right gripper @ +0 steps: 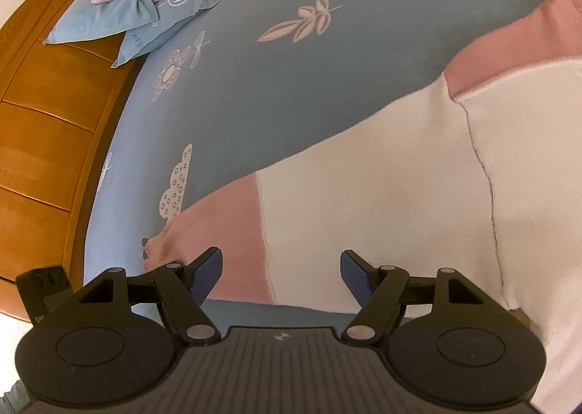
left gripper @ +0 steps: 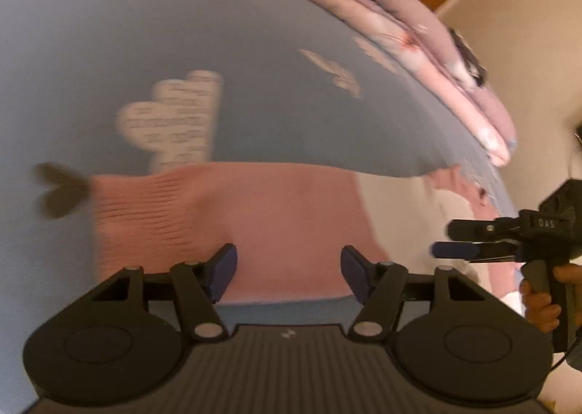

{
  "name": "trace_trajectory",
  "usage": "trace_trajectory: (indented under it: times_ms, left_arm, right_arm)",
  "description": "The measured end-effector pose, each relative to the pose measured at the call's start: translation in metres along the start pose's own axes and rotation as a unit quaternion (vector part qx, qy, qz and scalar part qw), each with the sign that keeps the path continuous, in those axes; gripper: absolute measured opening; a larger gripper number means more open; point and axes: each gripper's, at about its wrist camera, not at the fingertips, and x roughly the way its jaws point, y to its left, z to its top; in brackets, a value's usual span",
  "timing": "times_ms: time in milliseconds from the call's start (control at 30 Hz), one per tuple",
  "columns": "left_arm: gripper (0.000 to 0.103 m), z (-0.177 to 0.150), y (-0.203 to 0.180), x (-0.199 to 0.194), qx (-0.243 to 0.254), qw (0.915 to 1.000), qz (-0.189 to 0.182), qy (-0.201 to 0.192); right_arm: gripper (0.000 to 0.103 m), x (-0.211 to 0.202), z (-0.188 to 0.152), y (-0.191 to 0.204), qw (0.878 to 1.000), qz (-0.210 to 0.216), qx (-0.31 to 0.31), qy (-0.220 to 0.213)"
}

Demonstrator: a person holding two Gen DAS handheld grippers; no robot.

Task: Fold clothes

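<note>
A pink and cream sweater lies flat on the blue patterned bed sheet [left gripper: 109, 32]. In the left wrist view its pink ribbed hem [left gripper: 232, 221] is just ahead of my left gripper [left gripper: 289, 272], which is open and empty above the near edge. In the right wrist view the cream body [right gripper: 382, 195] and a pink sleeve end [right gripper: 218, 225] lie ahead of my right gripper [right gripper: 280, 274], which is open and empty. The right gripper also shows side-on in the left wrist view [left gripper: 451, 239], held by a hand.
A folded pink quilt [left gripper: 400, 35] lies along the far side of the bed, on blue pillows [right gripper: 109, 24]. A wooden headboard [right gripper: 43, 130] stands at the left of the right wrist view. The blue sheet [right gripper: 291, 86] spreads beyond the sweater.
</note>
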Motion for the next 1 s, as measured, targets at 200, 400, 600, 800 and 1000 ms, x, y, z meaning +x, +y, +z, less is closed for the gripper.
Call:
trace_trajectory:
  times_ms: [200,400,600,800,1000]
  left_arm:
    - [0.058,0.008,0.024,-0.039,-0.053,0.9982,0.018,-0.02]
    - [0.068,0.029,0.014,-0.011,-0.033,0.9981,-0.042,-0.031]
    - [0.064,0.033,0.02,0.004,0.006,0.9996,0.022,-0.02]
    - [0.068,0.043,-0.001,-0.007,0.022,0.9995,0.003,-0.021]
    - [0.067,0.03,-0.018,0.022,0.072,0.9964,0.022,0.038]
  right_arm:
    - [0.077,0.003,0.001,-0.001,1.0,-0.004,0.006,-0.001]
    - [0.077,0.012,-0.003,0.011,1.0,0.001,-0.007,0.009]
    - [0.077,0.015,-0.004,0.015,1.0,0.003,-0.006,0.009]
    - [0.077,0.009,-0.01,0.008,1.0,0.006,0.006,0.008]
    - [0.077,0.003,-0.025,0.009,1.0,0.003,0.016,0.015]
